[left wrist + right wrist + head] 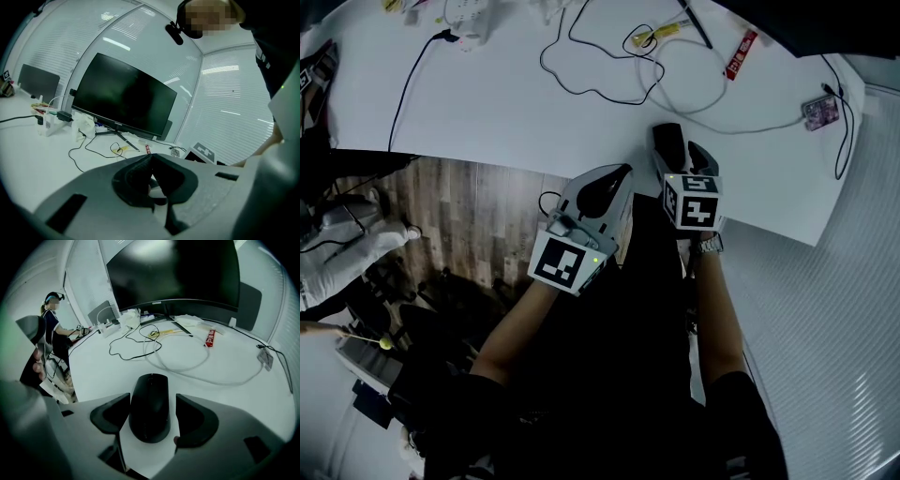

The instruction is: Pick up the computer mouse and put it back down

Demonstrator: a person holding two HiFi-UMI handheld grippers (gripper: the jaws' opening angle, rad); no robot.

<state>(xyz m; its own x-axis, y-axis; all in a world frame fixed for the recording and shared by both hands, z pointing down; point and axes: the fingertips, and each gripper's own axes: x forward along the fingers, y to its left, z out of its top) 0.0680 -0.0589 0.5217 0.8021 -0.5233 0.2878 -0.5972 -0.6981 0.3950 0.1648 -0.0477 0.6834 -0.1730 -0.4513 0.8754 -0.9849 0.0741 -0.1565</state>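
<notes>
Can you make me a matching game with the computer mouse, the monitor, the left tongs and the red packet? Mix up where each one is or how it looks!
Things:
1. computer mouse
2. monitor
3. left tongs
4. red packet

Place or state:
A. shut, nothing in them
B. lying by the monitor's foot
C. dark screen, standing at the back of the table
D. between the open right tongs

Pairs: 1-D, 2-C, 3-A, 4-B

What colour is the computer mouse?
Black computer mouse, best seen in the right gripper view.
</notes>
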